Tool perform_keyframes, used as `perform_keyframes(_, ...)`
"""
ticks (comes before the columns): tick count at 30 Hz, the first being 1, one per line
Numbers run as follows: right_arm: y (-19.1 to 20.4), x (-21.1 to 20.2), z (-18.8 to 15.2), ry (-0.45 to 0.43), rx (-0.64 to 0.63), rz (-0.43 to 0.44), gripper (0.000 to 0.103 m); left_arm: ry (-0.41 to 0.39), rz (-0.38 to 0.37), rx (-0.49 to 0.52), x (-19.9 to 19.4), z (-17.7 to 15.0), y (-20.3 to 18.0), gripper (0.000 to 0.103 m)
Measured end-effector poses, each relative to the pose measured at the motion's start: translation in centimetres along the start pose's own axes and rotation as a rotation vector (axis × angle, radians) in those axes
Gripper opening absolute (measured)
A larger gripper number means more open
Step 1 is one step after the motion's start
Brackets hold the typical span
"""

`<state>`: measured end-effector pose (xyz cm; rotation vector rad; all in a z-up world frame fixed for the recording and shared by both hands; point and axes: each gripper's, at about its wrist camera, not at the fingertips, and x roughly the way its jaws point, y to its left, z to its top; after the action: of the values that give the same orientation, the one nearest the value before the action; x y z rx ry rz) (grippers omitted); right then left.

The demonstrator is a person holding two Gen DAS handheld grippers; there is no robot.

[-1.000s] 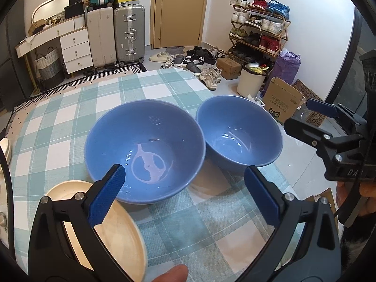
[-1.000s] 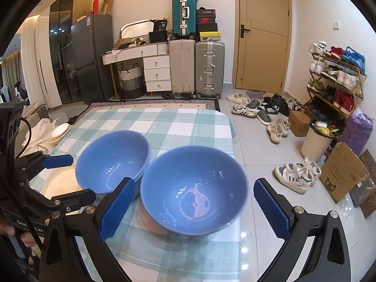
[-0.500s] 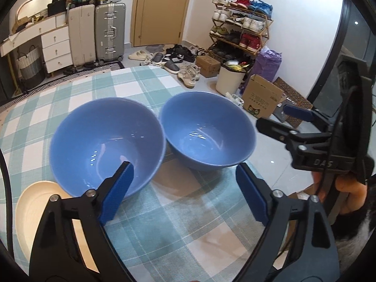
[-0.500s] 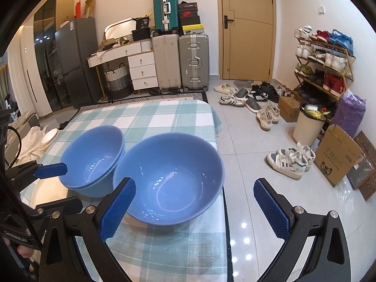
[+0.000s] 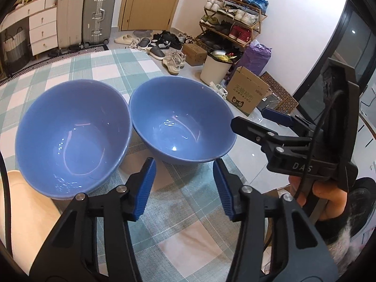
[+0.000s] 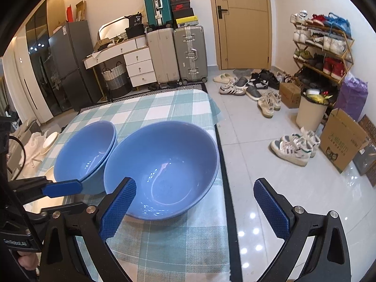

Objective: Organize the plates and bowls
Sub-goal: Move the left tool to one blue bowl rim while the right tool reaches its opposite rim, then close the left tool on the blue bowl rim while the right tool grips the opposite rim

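1. A table [image 6: 164, 253] wore a green-and-white checked cloth [image 5: 188, 216].
2. Two blue bowls sat on the cloth: the right bowl [image 6: 162, 169] near the table's edge, the left bowl [image 6: 87, 152] touching it.
3. A cream plate [image 5: 25, 211] lay just left of the left bowl.

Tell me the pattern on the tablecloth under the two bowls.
The tablecloth is a teal-green and white check, with pale peach squares near the front; the right wrist view shows it best.

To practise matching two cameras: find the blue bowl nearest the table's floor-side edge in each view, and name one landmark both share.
Left wrist view: the bowl sits centre, right of its twin.
Right wrist view: the bowl sits centre, largest, partly behind a pad.
Shared landmark: the silver suitcase beside the door.
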<state>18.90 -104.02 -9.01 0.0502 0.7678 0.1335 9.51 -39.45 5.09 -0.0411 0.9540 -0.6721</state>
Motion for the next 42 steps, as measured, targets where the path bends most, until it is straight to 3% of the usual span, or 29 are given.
perform_keyframes(5,-0.5,1.2,-0.1,0.020,0.005,0.016,0.101,0.027,0.012,-0.031,1.9,0.2,0.2,0.043)
perform_keyframes(11,-0.6,2.8,0.1,0.055,-0.006,0.026,0.084,0.039,0.026,-0.054,3.7,0.6,0.7,0.042)
perform_keyframes(15,-0.6,3.9,0.3,0.072,-0.011,0.027,0.076,0.043,0.033,-0.073,4.7,1.0,1.3,0.042)
perform_keyframes(19,-0.8,5.1,0.5,0.086,-0.010,0.019,0.075,0.040,0.043,-0.084,5.2,1.5,1.7,0.041)
perform_keyframes(26,-1.0,6.7,0.8,0.105,-0.022,0.016,0.059,0.038,0.053,-0.092,5.9,2.2,2.2,0.041)
perform_keyframes(38,-1.0,7.4,0.7,0.104,-0.052,-0.023,0.031,0.035,0.071,-0.088,6.4,2.4,2.0,0.036)
perform_keyframes(42,-1.1,7.3,0.5,0.103,-0.066,-0.038,0.028,0.034,0.080,-0.074,6.6,2.6,2.0,0.035)
